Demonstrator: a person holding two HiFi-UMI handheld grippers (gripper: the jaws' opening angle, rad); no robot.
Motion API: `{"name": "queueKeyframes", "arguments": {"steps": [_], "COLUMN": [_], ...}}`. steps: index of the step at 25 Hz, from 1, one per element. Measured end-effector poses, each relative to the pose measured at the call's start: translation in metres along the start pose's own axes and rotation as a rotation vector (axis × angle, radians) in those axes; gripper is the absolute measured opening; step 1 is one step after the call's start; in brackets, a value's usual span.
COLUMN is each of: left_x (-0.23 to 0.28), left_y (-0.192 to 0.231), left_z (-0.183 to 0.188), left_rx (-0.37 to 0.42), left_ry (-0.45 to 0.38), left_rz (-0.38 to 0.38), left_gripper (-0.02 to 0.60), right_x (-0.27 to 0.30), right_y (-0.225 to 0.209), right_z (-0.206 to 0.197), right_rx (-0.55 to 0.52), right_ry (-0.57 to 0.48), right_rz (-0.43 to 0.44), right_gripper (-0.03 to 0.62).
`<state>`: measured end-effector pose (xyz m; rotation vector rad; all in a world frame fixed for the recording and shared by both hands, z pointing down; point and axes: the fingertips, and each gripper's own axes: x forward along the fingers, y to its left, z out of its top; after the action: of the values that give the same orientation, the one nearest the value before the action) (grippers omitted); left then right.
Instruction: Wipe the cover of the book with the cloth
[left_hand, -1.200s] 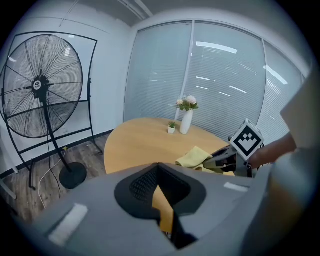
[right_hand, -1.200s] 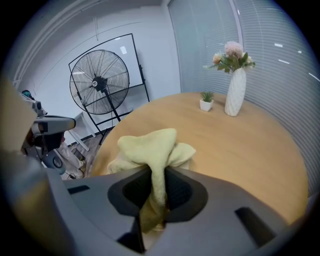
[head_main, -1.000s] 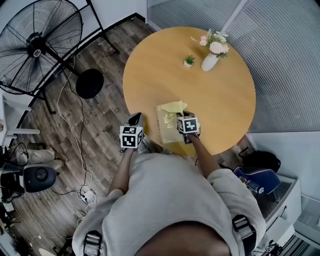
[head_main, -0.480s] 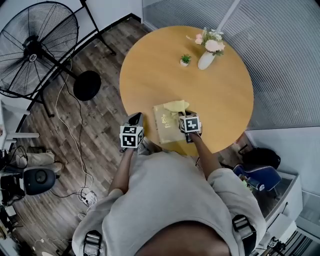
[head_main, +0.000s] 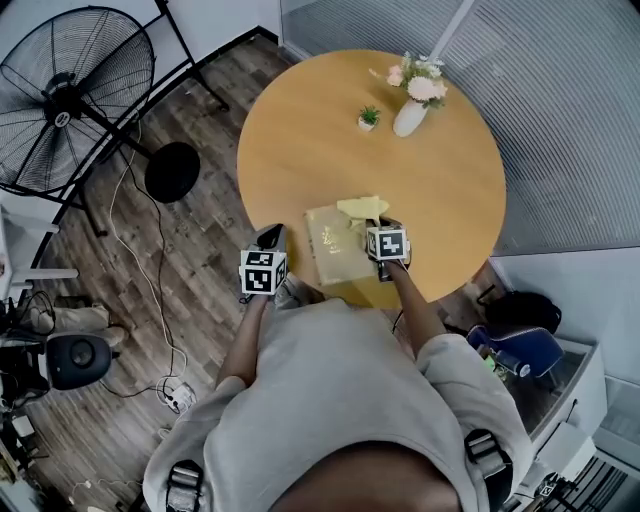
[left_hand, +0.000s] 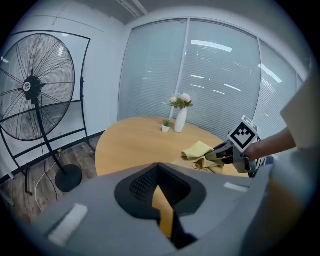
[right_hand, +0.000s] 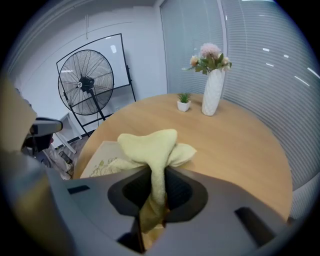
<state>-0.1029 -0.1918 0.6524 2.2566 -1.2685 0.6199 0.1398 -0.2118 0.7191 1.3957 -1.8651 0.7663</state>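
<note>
A cream book (head_main: 334, 250) with a gold pattern lies flat near the front edge of the round wooden table (head_main: 320, 130). My right gripper (head_main: 380, 222) is shut on a yellow cloth (head_main: 362, 207), which is bunched over the book's far right corner. In the right gripper view the cloth (right_hand: 150, 145) rises out of the jaws, with the book (right_hand: 102, 160) to its left. My left gripper (head_main: 268, 238) hovers at the table's front left edge, left of the book, shut and holding nothing. The left gripper view shows the cloth (left_hand: 199, 150) ahead on the right.
A white vase of flowers (head_main: 412, 112) and a tiny potted plant (head_main: 369, 119) stand at the far side of the table. A large floor fan (head_main: 70, 100) with cables is on the wooden floor to the left. Glass walls with blinds close the far side.
My right gripper has carried the cloth a little to the right across the book's far end. The left gripper has stayed where it was.
</note>
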Motion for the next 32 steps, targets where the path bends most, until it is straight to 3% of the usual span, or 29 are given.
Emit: {"name": "queueKeyframes", "arguments": {"steps": [8, 18, 32], "left_x": [0.002, 0.007, 0.002], "left_y": [-0.004, -0.008, 0.006], "left_z": [0.001, 0.002, 0.003], "left_rx": [0.015, 0.029, 0.019], "left_ry": [0.003, 0.005, -0.006], "left_rz": [-0.021, -0.044, -0.017], "left_gripper": [0.009, 0.009, 0.009], "right_x": [-0.020, -0.052, -0.059], "right_y": [-0.012, -0.002, 0.075], "right_z": [0.007, 0.029, 0.056], "right_rx": [0.009, 0.003, -0.055], "right_ry": [-0.066, -0.178, -0.237], "right_rz": [-0.040, -0.030, 0.118], "right_gripper": [0.069, 0.069, 0.068]}}
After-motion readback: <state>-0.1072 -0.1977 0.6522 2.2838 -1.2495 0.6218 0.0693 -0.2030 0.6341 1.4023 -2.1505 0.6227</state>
